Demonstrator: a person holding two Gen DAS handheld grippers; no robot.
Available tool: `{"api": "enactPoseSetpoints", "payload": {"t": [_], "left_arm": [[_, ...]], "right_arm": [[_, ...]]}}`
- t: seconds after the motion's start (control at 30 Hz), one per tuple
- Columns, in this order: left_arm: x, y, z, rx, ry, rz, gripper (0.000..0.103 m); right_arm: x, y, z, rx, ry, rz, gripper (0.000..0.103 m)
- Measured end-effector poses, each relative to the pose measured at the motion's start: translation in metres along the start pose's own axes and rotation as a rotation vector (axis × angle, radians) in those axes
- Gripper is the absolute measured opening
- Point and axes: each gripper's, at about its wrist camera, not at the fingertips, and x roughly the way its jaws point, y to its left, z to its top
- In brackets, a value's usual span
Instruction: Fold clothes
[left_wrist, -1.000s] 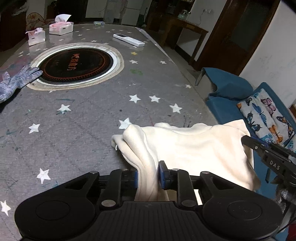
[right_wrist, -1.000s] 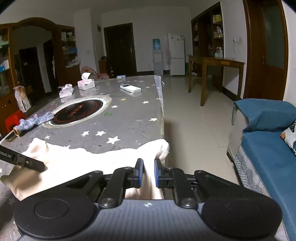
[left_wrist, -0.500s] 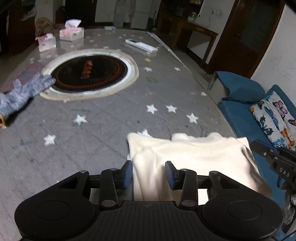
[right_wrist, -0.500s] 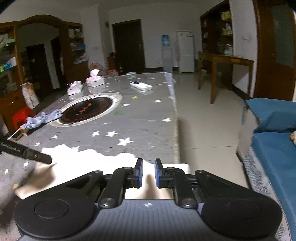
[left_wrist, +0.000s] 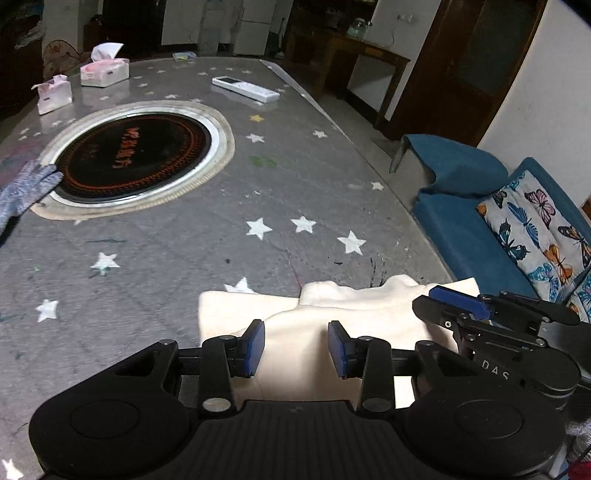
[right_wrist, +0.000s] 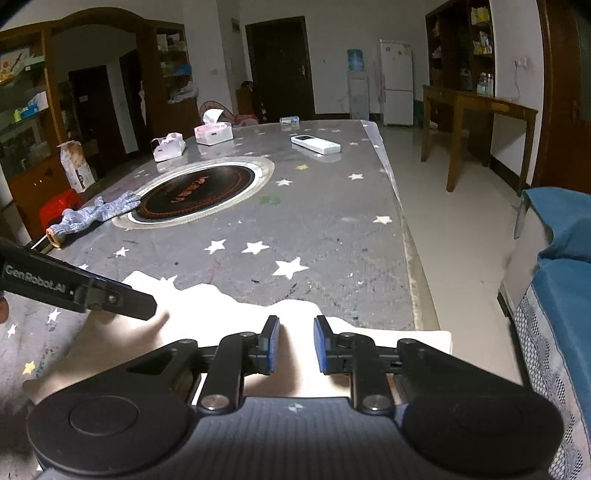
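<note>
A cream garment (left_wrist: 351, 314) lies folded flat at the near right corner of the star-patterned table (left_wrist: 207, 243). My left gripper (left_wrist: 296, 347) hovers over its near left part with the jaws open; the cloth shows below the gap and the blue pads do not press on it. My right gripper (right_wrist: 296, 343) is over the garment (right_wrist: 207, 306) near the table's right edge. Its jaws are opening, with cloth under the gap but not pinched. Each gripper appears in the other's view: the right gripper (left_wrist: 458, 299) at the right, the left one's finger (right_wrist: 110, 295) at the left.
A round black cooktop (left_wrist: 129, 155) is set into the table's middle, with a grey glove (left_wrist: 26, 188) at its left. Two pink tissue boxes (left_wrist: 105, 70) and a white remote (left_wrist: 245, 88) lie at the far end. A blue sofa (left_wrist: 461, 229) stands beside the table's right edge.
Both grippers have let go of the garment, the left one first. The cloth has dropped from a bunched hold to lie flat on the table. Both views have shifted slightly.
</note>
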Motion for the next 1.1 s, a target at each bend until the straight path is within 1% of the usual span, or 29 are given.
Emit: {"api": "enactPoseSetpoints", "payload": {"t": [0.07, 0.23, 0.33, 0.53, 0.8, 1.1], "left_arm": [[0.007, -0.001, 0.001, 0.005, 0.01, 0.009, 0.04], [0.011, -0.005, 0.001, 0.026, 0.003, 0.026, 0.04], [0.011, -0.006, 0.0, 0.035, 0.001, 0.032, 0.04], [0.012, -0.008, -0.001, 0.041, -0.007, 0.044, 0.041], [0.012, -0.013, -0.004, 0.059, -0.021, 0.07, 0.041], [0.012, -0.016, -0.007, 0.074, -0.03, 0.086, 0.042]], "right_arm": [[0.002, -0.002, -0.001, 0.004, 0.003, -0.001, 0.02], [0.005, -0.002, -0.002, 0.004, 0.0, -0.002, 0.021], [-0.004, -0.002, -0.002, 0.006, -0.007, 0.003, 0.024], [-0.023, -0.003, -0.005, 0.021, -0.018, 0.011, 0.025], [-0.052, -0.007, -0.033, 0.041, -0.011, -0.007, 0.025], [-0.079, -0.008, -0.059, 0.029, -0.013, -0.029, 0.025]]}}
